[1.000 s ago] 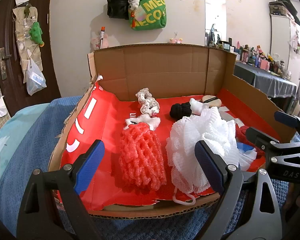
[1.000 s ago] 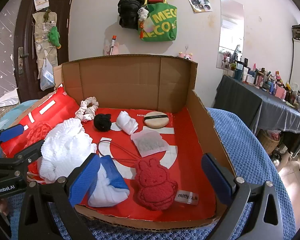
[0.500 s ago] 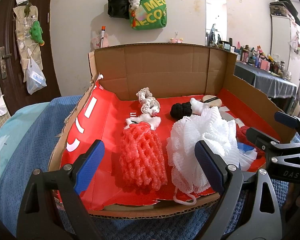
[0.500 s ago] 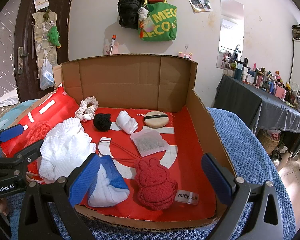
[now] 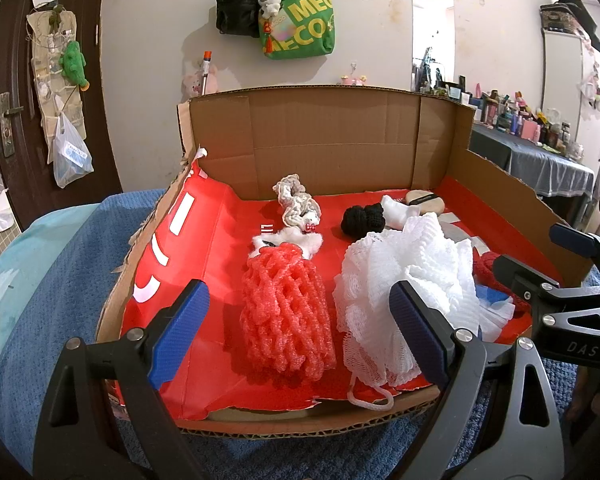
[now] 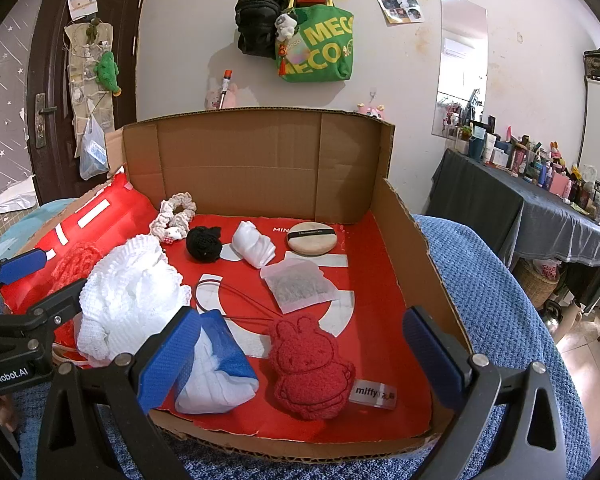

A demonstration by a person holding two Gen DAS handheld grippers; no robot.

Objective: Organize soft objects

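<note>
A cardboard box (image 5: 332, 144) with a red floor holds soft things. In the left wrist view a red foam net (image 5: 286, 316) and a white bath pouf (image 5: 408, 280) lie at the front, a cream scrunchie (image 5: 296, 204) and a black ball (image 5: 362, 218) behind. My left gripper (image 5: 300, 332) is open and empty, just in front of the net. In the right wrist view a red bunny plush (image 6: 310, 364), a blue-and-white cloth (image 6: 216, 372), a mesh sachet (image 6: 300, 286), a white cloth (image 6: 254, 244) and a round puff (image 6: 312, 236) lie on the floor. My right gripper (image 6: 300, 356) is open and empty before the bunny.
The box sits on a blue towel (image 6: 488, 292). Its cardboard walls (image 6: 416, 236) rise at the back and right; the left wall (image 5: 156, 248) is folded down. A cluttered dark table (image 6: 540, 200) stands at the right. Bags (image 6: 316, 44) hang on the wall.
</note>
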